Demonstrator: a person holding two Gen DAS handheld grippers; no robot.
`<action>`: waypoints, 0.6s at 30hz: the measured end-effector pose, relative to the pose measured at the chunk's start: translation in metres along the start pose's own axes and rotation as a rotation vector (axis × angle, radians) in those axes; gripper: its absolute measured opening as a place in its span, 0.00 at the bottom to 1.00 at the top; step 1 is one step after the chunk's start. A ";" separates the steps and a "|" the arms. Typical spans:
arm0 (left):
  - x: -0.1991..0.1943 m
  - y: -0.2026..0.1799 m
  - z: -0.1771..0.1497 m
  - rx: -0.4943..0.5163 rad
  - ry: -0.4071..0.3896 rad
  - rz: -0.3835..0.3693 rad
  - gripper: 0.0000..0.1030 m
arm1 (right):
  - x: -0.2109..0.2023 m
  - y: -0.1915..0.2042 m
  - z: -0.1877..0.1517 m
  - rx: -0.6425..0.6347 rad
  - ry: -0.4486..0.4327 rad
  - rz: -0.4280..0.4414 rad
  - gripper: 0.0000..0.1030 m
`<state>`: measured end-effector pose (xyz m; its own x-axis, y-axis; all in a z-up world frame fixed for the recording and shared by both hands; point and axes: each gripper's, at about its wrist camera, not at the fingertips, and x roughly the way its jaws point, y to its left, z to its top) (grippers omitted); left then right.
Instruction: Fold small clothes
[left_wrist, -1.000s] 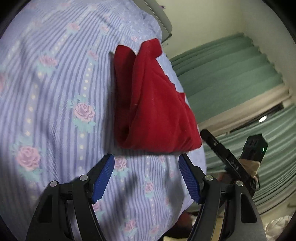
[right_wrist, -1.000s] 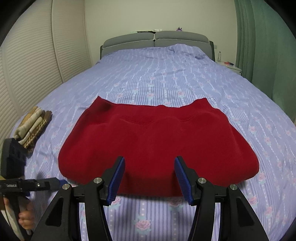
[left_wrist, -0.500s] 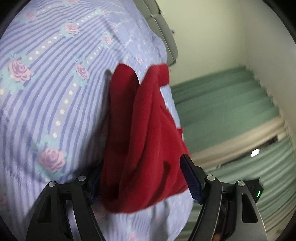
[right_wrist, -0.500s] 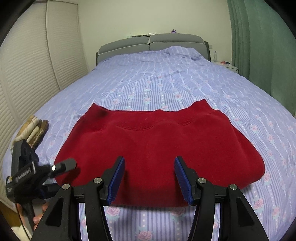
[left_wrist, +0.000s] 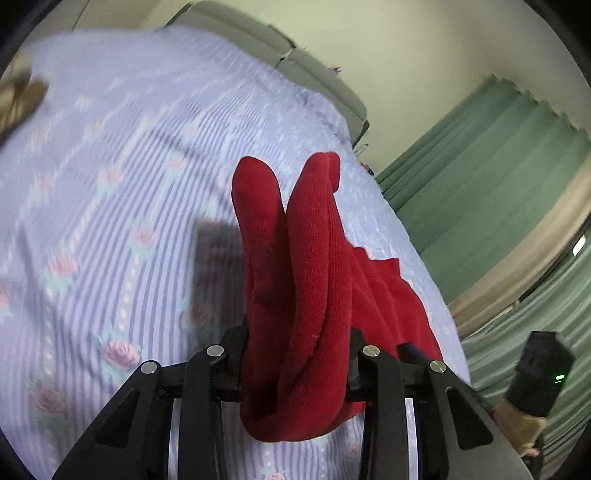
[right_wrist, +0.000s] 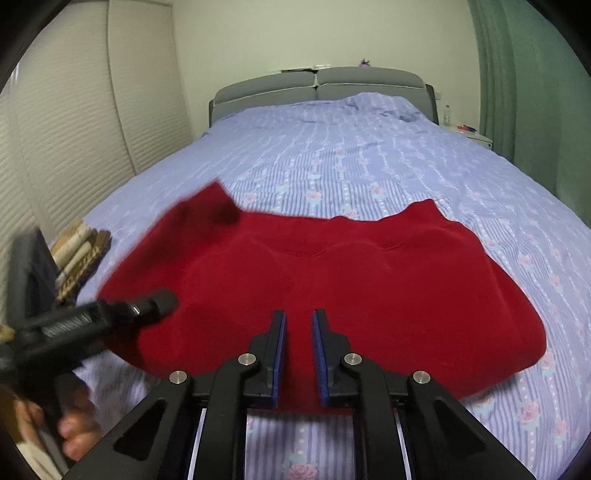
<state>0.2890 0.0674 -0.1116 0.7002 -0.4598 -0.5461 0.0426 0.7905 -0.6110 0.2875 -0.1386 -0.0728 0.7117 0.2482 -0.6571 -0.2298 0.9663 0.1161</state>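
A red knit garment (right_wrist: 351, 280) lies folded on the lilac floral bed sheet (right_wrist: 351, 155). In the left wrist view my left gripper (left_wrist: 295, 354) is shut on the garment's (left_wrist: 306, 277) left end and lifts it, the fabric bunched in thick folds between the jaws. In the right wrist view my right gripper (right_wrist: 298, 354) has its blue pads (right_wrist: 279, 354) close together over the garment's near edge; red fabric fills the narrow gap. The left gripper (right_wrist: 110, 314) shows blurred at the garment's left side.
A folded beige and brown cloth pile (right_wrist: 79, 254) lies at the bed's left edge. A grey headboard (right_wrist: 317, 85) stands at the far end. Green curtains (right_wrist: 532, 110) hang on the right, with a nightstand (right_wrist: 476, 136) beside the bed. White slatted closet doors (right_wrist: 74, 129) line the left.
My left gripper moved onto the garment's left end, closed on it and lifted it. My right gripper's jaws closed from wide open to a narrow gap at the near edge.
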 end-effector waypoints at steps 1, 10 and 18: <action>-0.002 -0.009 0.003 0.025 0.001 0.017 0.33 | 0.003 0.000 -0.002 -0.004 0.011 0.001 0.14; 0.004 -0.056 0.013 0.168 0.010 0.090 0.32 | 0.050 -0.021 -0.011 0.083 0.082 0.091 0.08; 0.012 -0.100 0.012 0.245 -0.024 0.125 0.32 | 0.026 -0.049 0.000 0.126 0.033 0.164 0.06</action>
<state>0.3018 -0.0120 -0.0500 0.7272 -0.3455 -0.5932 0.1238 0.9160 -0.3817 0.3174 -0.1796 -0.0959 0.6487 0.4024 -0.6459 -0.2543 0.9146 0.3143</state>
